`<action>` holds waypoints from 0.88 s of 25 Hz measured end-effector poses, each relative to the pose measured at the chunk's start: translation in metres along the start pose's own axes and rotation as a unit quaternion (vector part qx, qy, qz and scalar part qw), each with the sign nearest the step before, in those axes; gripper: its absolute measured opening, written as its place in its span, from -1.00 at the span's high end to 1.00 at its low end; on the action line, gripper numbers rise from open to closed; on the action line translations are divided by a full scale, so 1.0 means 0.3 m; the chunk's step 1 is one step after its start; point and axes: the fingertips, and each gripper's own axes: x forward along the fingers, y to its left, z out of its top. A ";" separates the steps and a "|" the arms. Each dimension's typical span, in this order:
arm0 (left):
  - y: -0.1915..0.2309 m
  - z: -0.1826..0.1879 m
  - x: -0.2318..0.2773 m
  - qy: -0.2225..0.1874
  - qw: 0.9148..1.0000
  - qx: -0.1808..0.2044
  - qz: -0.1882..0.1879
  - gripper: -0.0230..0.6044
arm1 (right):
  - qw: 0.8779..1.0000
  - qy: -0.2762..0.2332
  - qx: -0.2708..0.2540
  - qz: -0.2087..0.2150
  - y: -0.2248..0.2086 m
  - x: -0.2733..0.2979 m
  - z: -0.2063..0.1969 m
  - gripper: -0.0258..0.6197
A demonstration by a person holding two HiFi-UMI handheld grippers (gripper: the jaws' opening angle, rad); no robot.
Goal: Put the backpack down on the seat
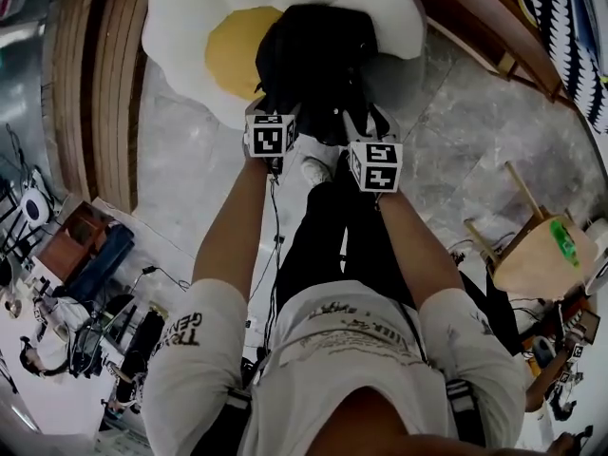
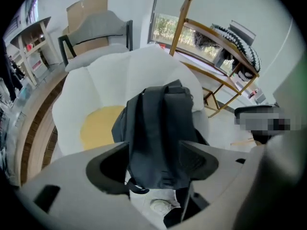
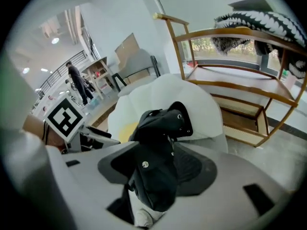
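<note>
Floor [image 1: 180, 179]: grey marbled stone; wooden shelves [image 3: 240, 90] behind.
Backpack [image 1: 313, 60]: black, on white seat [image 1: 180, 36], beside its yellow centre.
My left gripper [image 2: 153, 163]: jaws wide, holding nothing.
My right gripper [image 3: 154, 170]: same.
Shirt print [image 1: 180, 331]: unreadable.

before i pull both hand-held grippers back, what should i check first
1. The backpack sits on the white seat: ok, it leans against the back petal.
2. The left hand-held gripper has let go: ok, its jaws stand apart with the bag between them.
3. The right hand-held gripper has let go: ok, its jaws are apart too.
4. The strap loop at the bag's lower end is free of the left jaws: cannot tell.
5. The bag will stay put without support: cannot tell, as its lower end seems to reach past the seat's front edge.
</note>
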 end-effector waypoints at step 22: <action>-0.148 0.349 -1.028 -0.256 0.964 -0.068 0.010 0.86 | 0.983 -0.164 -0.073 0.040 0.423 -0.635 0.528 0.84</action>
